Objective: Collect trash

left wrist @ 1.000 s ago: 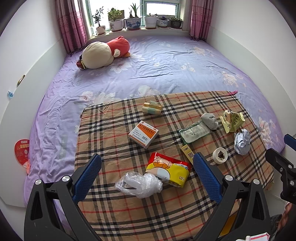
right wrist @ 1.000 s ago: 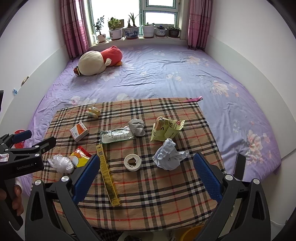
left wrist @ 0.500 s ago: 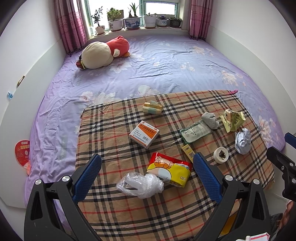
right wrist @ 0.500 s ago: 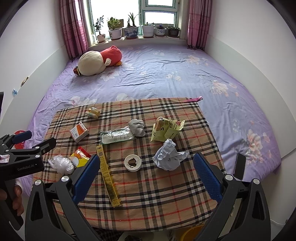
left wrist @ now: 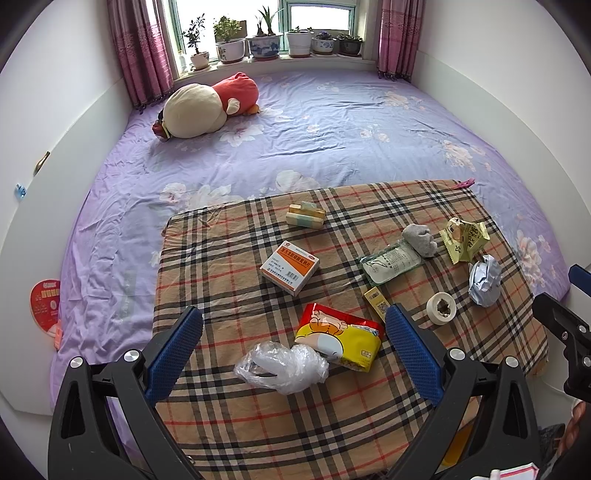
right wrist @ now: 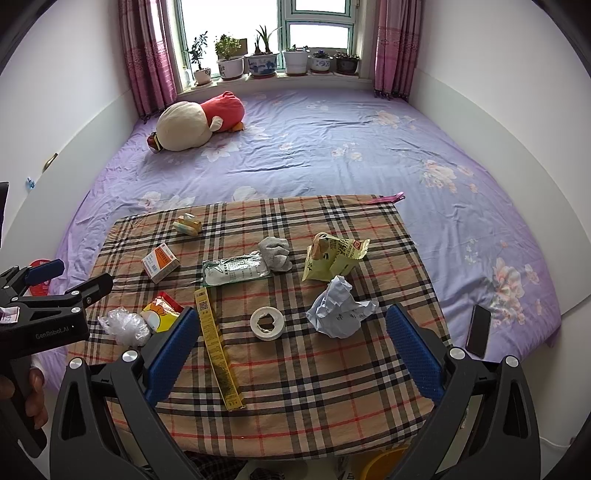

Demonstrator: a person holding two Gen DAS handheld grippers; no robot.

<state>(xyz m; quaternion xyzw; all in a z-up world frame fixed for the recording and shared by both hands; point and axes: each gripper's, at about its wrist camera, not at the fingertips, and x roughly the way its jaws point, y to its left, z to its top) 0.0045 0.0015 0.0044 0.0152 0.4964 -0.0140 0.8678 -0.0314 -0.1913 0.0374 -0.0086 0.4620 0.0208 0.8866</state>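
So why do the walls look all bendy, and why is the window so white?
Left wrist view: the fisheye lens curves the walls and darkens the corners; the window is overexposed by daylight. Right wrist view: same bending, window blown white, while the crumpled paper between the open tongs stays sharp, with only soft shadows.

Woven plaid cloth point(right wrist: 332, 387) under crinkled clear plastic bag point(left wrist: 282, 367), glossy snack wrapper point(left wrist: 341, 339), crumpled paper ball point(right wrist: 338, 314) — all matt but the wrapper.
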